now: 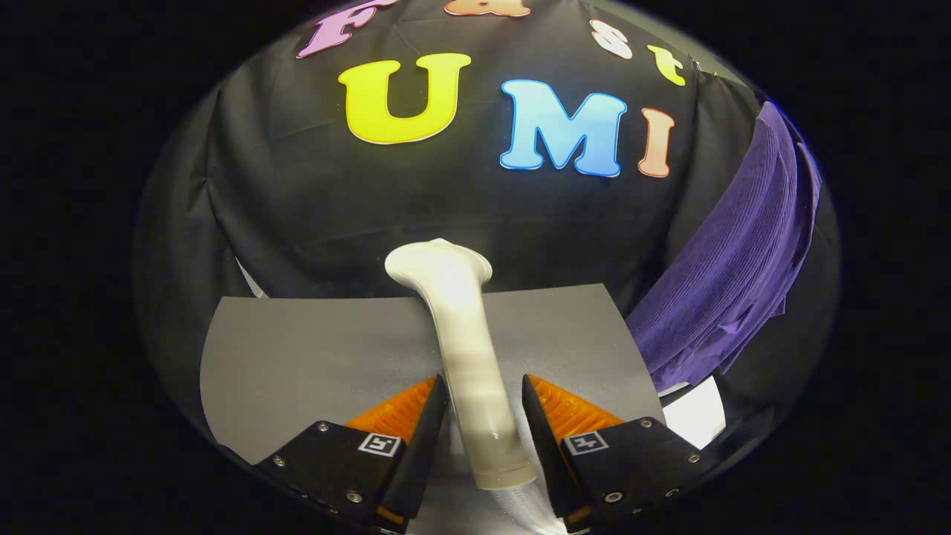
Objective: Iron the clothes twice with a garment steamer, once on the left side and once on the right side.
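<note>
A white garment steamer [466,349] runs forward between my fingers, its handle low between them and its flared head [440,266] beyond the fingertips, toward the black wall. My gripper [483,385] is shut on the handle, one finger pressing each side. A ribbed white hose [524,507] leaves the handle's lower end. The purple garment [743,253] hangs to the right, beyond the right finger, well apart from the steamer head.
A grey mat [297,357] lies flat under the fingers and the steamer. A white surface [695,412] shows past the mat's right corner, below the garment. The black cloth wall [297,200] stands close behind the mat.
</note>
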{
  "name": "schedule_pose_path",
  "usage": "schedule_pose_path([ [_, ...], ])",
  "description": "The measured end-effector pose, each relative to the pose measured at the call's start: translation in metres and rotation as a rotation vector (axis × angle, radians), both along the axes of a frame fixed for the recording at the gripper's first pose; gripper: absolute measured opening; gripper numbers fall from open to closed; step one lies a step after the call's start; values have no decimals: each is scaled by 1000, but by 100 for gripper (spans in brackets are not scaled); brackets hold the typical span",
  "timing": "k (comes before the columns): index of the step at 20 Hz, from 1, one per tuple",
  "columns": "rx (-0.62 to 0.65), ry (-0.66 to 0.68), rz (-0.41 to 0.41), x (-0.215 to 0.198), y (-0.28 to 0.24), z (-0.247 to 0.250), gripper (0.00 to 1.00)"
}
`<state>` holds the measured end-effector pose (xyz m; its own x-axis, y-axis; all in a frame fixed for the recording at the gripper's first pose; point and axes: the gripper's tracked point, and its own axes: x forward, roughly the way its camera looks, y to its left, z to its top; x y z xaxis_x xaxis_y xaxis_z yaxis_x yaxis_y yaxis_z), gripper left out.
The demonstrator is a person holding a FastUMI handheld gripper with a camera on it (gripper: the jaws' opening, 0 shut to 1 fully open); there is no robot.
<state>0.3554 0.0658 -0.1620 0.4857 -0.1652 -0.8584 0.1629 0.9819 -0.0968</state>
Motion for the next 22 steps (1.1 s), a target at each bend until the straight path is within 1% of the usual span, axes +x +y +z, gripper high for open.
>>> schedule_pose_path([
  [1, 22, 7, -3, -2, 2, -4, 63],
  [2, 43, 11, 1, -3, 5, -5, 55],
  [4, 45, 11, 15, -1, 5, -3, 46],
  [7, 6, -1, 55, 0, 6, -4, 44],
  [8, -19, -3, 80, -1, 8, -4, 44],
  [10, -59, -3, 162, 0, 12, 0, 39],
  [11, -60, -15, 181, -2, 13, 5, 35],
  [14, -22, -74, 202, -16, 20, 21, 28],
  [18, -2, -184, 202, -48, 16, 48, 28],
  [22, -27, -331, 250, -84, 13, 99, 28],
])
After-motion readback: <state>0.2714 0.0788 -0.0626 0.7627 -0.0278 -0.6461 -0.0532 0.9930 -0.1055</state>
